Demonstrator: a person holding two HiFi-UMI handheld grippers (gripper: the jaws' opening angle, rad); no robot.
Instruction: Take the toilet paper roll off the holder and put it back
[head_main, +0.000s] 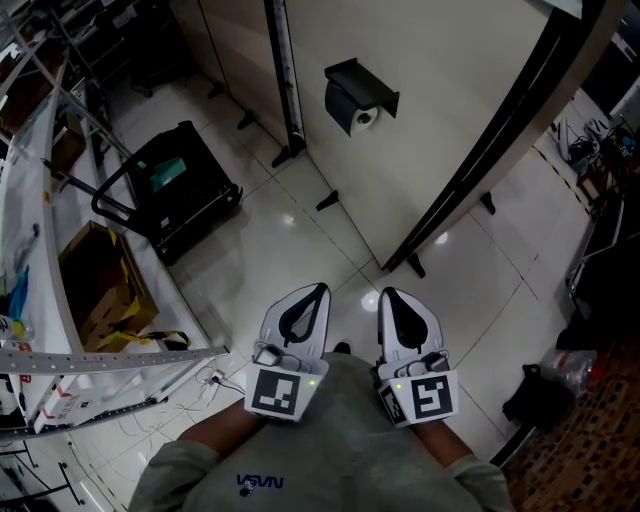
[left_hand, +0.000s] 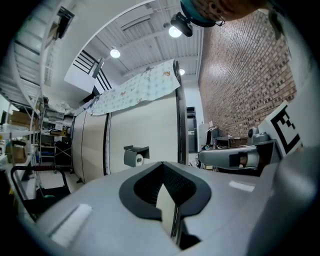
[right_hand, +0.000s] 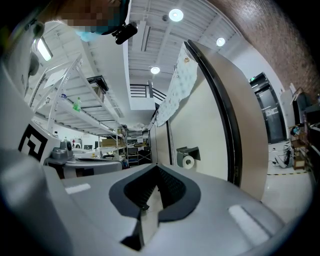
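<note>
A white toilet paper roll (head_main: 364, 118) sits in a black holder (head_main: 355, 88) fixed to a cream partition wall (head_main: 440, 110), well ahead of me. The roll (left_hand: 139, 159) and holder (left_hand: 135, 154) also show small in the left gripper view, and the roll (right_hand: 188, 161) under its holder (right_hand: 187, 152) in the right gripper view. My left gripper (head_main: 318, 288) and right gripper (head_main: 387, 292) are held side by side close to my body, both shut and empty, far from the roll.
A black hand cart (head_main: 170, 190) stands on the white tiled floor (head_main: 300, 240) at the left. Metal shelving (head_main: 60, 330) with a cardboard box (head_main: 95, 280) runs along the left edge. A dark door frame (head_main: 500, 140) slants at the right, with black bags (head_main: 540, 395) lower right.
</note>
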